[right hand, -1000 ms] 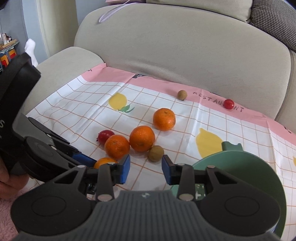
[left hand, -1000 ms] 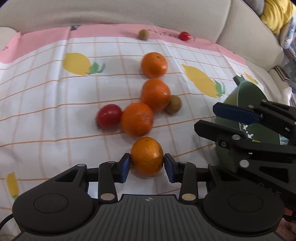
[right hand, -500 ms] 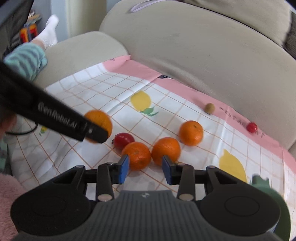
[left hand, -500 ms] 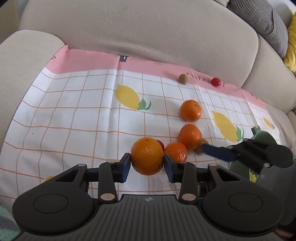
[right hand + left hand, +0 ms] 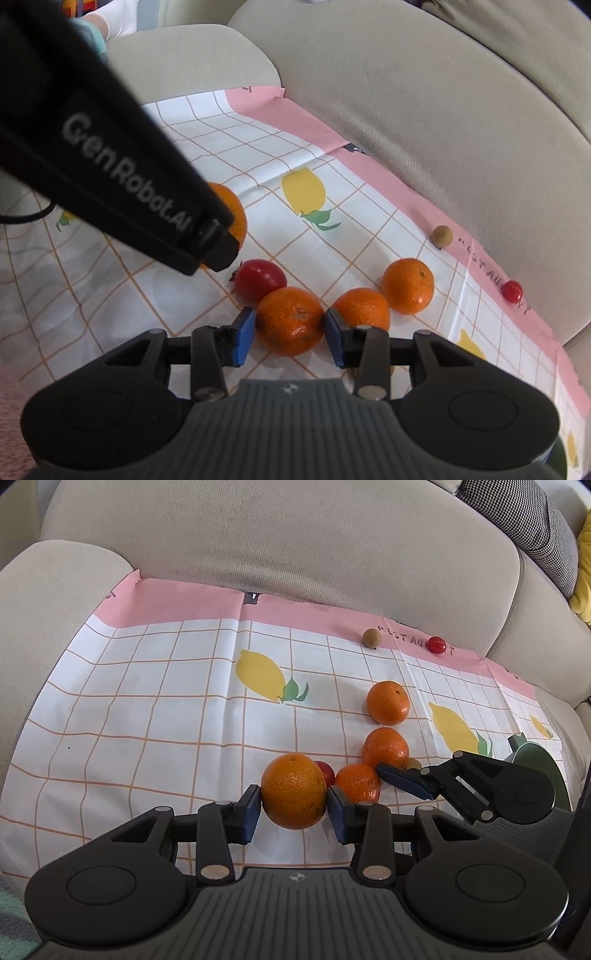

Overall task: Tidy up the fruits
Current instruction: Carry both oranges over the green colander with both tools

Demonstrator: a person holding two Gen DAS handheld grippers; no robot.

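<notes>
Two grippers' fingers (image 5: 246, 814) each flank an orange (image 5: 293, 791).

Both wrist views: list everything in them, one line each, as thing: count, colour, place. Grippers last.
Oranges: four, orange; one in the left gripper, three on the cloth, one between the right gripper's pads.
Large tomato: one, red, beside the orange cluster.
Cherry tomato: one, red, on the pink border.
Small round fruits: two, brown; one on the border, one behind the right gripper.
Plate: one, green, right edge.
Cloth: one, white grid with lemons, on the sofa.
Left gripper: shut on the orange.
Right gripper: open around an orange.
</notes>
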